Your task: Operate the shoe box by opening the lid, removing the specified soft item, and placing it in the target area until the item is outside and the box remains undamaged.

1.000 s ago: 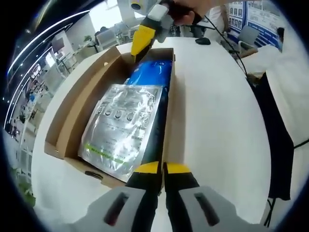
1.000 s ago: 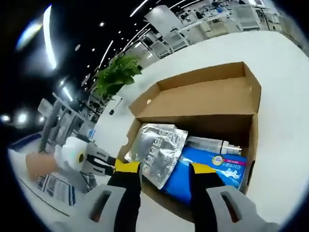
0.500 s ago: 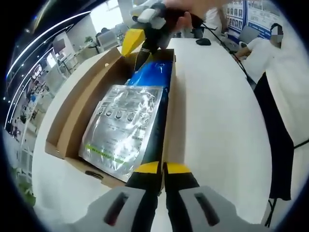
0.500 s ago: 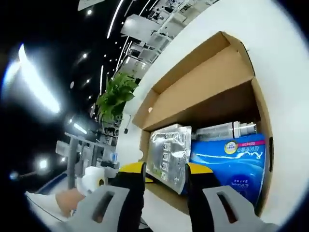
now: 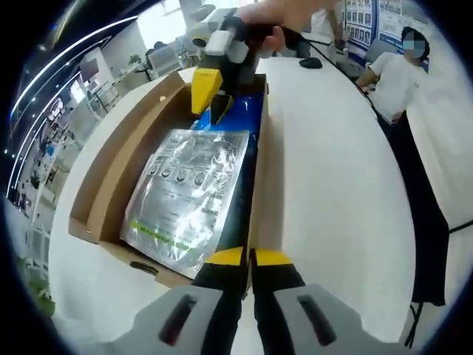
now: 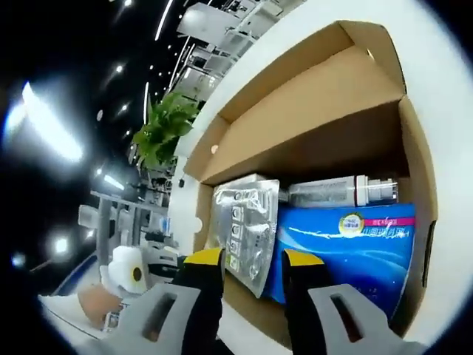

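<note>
Now my right gripper (image 5: 209, 100) dips into the open box (image 5: 111, 177), jaws apart over the silver pouch (image 5: 186, 194) and blue pack (image 6: 347, 248) inside; my left gripper (image 5: 249, 259), jaws together, braces the box's near wall.

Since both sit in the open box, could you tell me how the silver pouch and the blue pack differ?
The silver pouch is shiny foil with grey print; the blue pack is bright blue with white swirls. The silver pouch lies partly on top of the blue pack. Both lie flat inside the box.
</note>
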{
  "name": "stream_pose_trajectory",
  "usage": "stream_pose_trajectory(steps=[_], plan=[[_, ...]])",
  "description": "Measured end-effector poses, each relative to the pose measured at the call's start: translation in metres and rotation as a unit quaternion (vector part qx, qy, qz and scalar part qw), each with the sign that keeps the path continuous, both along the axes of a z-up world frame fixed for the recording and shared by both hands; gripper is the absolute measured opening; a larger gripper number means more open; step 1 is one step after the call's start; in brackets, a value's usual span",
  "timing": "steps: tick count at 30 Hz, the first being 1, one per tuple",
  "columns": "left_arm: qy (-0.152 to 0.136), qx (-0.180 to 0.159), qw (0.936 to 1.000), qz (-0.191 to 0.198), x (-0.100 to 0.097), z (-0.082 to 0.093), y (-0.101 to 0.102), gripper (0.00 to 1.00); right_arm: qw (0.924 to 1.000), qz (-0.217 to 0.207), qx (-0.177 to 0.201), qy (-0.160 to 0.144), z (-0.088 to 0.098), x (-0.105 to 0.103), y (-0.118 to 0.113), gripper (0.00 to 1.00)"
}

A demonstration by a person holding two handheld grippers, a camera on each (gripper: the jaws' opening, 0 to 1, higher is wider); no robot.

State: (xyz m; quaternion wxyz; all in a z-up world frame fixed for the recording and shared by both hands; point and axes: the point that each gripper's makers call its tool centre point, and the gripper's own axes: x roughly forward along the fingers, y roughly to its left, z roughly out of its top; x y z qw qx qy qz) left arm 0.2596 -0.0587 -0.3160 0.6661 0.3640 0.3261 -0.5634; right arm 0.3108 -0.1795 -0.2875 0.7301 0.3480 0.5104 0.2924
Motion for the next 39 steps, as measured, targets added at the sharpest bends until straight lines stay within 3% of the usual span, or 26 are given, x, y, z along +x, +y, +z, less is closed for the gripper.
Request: stream_pose_trajectory(steps=[7,10,14,19,22,24,28,34,39], plan=[[-0.001,0.001,1.0,0.0,0.0,0.0,-0.001,0.02,0.9998,0.001,0.007,0.019,-0.01,0.006,0.002,0.21],[-0.001,0.001,1.0,0.0,0.0,0.0,-0.001,0.02,0.9995,0.03,-0.008,-0.006,-0.01,0.003,0.008,0.17],[-0.001,-0.001,1.0,0.0,0.001,0.0,-0.002,0.02,0.9992,0.03,-0.008,-0.023,-0.007,0.004,0.01,0.15],[0.0,-0.002,1.0,-0.001,0.001,0.001,0.0,0.02,0.9973,0.02,0.062,-0.035,0.016,0.01,0.016,0.1],[-0.002,-0.003,1.0,-0.002,0.0,0.001,0.0,0.02,0.9936,0.032,0.107,-0.017,0.03,0.005,0.029,0.13],[-0.002,-0.002,1.0,-0.002,0.0,0.001,0.0,0.02,0.9937,0.051,0.091,-0.04,0.03,0.004,0.035,0.14],[-0.002,-0.001,1.0,-0.002,-0.001,0.001,0.001,0.02,0.9962,0.046,0.066,-0.032,0.026,0.0,0.042,0.14],[0.001,-0.002,1.0,0.004,0.0,0.002,0.001,0.02,0.9968,0.031,0.073,-0.007,0.016,0.006,0.046,0.14],[0.0,-0.002,1.0,0.005,0.0,0.002,0.002,0.02,0.9967,0.036,0.072,-0.015,0.019,0.007,0.057,0.13]])
